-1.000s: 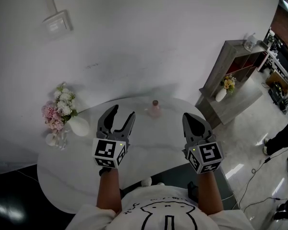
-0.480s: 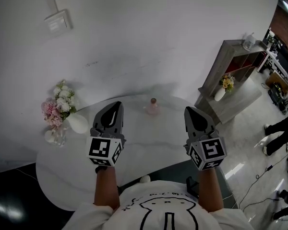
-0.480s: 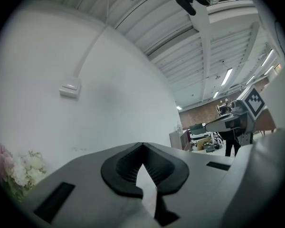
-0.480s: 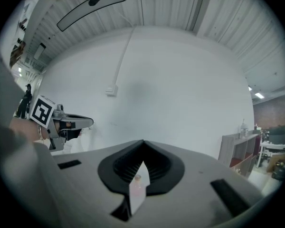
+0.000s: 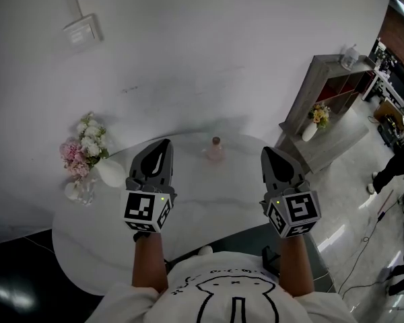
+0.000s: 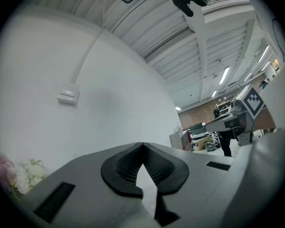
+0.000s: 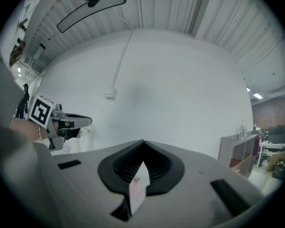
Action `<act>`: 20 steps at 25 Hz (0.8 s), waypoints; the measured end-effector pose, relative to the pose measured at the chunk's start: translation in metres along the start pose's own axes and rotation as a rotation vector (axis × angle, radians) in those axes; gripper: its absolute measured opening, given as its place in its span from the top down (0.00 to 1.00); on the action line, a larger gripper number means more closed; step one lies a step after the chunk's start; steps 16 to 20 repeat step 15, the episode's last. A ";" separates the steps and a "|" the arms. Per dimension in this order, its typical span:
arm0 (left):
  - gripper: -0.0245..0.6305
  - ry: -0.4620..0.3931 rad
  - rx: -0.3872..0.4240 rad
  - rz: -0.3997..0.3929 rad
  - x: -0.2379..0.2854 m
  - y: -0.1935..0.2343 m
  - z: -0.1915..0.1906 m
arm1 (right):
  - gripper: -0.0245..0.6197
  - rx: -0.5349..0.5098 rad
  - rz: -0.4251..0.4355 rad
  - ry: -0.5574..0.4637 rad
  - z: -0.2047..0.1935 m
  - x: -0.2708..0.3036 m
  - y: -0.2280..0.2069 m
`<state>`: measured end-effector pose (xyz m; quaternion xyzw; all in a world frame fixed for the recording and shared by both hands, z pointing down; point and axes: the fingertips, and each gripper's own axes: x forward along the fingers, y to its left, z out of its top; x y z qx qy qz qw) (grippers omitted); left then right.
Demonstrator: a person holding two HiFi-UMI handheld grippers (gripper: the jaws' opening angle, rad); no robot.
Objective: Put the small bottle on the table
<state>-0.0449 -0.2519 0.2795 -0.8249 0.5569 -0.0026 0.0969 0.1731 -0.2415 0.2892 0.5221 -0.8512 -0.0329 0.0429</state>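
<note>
head view, left gripper [image 5: 162, 144]: jaws stood wide a sec ago, now pressed together w/ nothing in them; no grab made.
head view, right gripper [image 5: 268, 152]: jaws together too, empty.
head view, small bottle [image 5: 216, 149]: upright on table [image 5: 209, 204] near far edge, ahead of and between the 2 grippers, apart from both; pinkish, see-through, squat body, small round cap.
head view, task: small bottle already on the top, so placing reads as done; both tools clear of it.
head view, table: round, glossy white, faint marble-like veins.
head view, flowers [image 5: 83, 148]: pink/white bunch in rounded white vase [image 5: 110, 174] at left rim.
left gripper view, left gripper [image 6: 142, 148]: matte grey shells, dark ribbed pads meeting at tips; only plain wall [image 6: 109, 108] beyond.
right gripper view, right gripper [image 7: 143, 145]: same ribbed pads, tips touching; small bottle [image 7: 136, 186] glimpsed far off thru slit under tips, not held.
</note>
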 end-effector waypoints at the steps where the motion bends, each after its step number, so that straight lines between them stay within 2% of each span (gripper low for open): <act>1: 0.96 -0.001 0.002 0.001 -0.001 0.000 0.001 | 0.98 -0.001 0.000 -0.001 0.001 -0.001 0.000; 20: 0.96 -0.016 0.013 0.010 -0.013 0.002 0.012 | 0.98 -0.006 0.001 -0.001 0.003 -0.012 0.003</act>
